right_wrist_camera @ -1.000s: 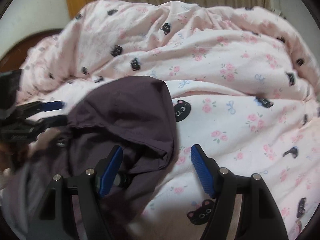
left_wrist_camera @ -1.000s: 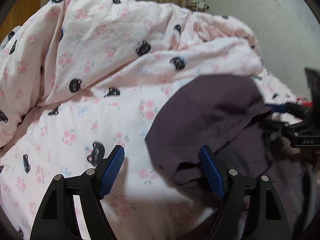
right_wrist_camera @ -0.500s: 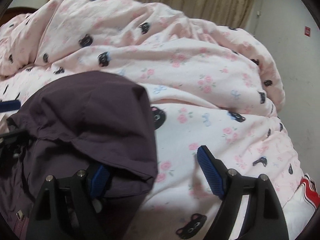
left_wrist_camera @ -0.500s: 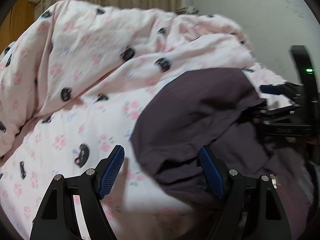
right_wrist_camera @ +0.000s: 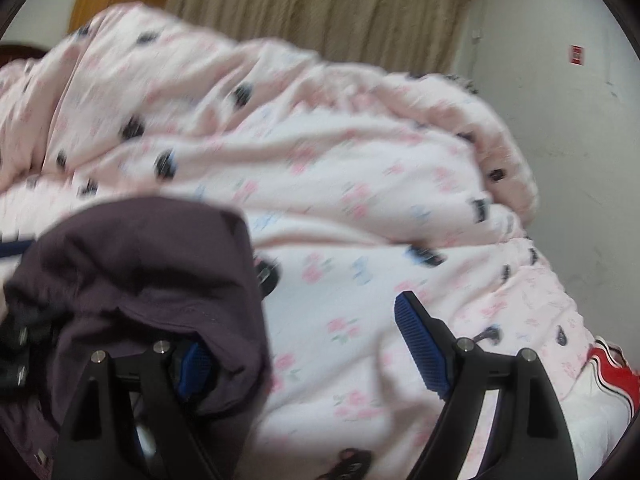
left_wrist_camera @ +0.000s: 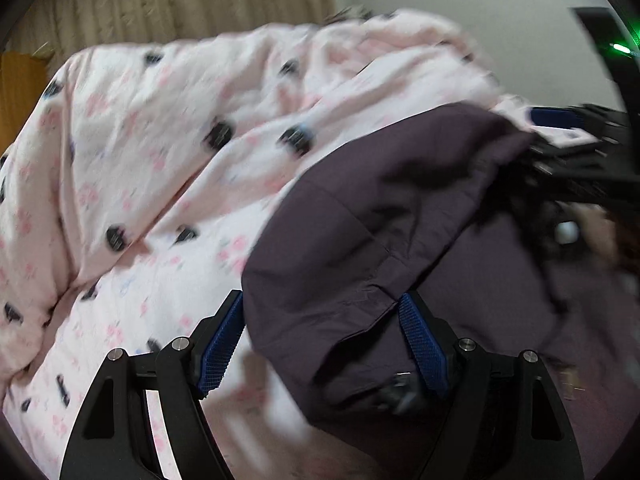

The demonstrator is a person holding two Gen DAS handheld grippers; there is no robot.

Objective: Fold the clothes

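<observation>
Draping over quilt (left_wrist_camera: 168,152), dark purple garment (left_wrist_camera: 360,240) rumpled; both jaws spread wide, gripping nothing

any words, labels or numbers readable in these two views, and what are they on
None can be read.
Small red sign on the white wall: print too small and blurred.
Pink cat-and-flower patterned duvet: pictures only, no lettering.
Dark purple cloth garment: no label showing.
Red and white striped fabric: no text visible.
Black frame of the other tongs: motion-blurred, any marking unreadable.
</observation>
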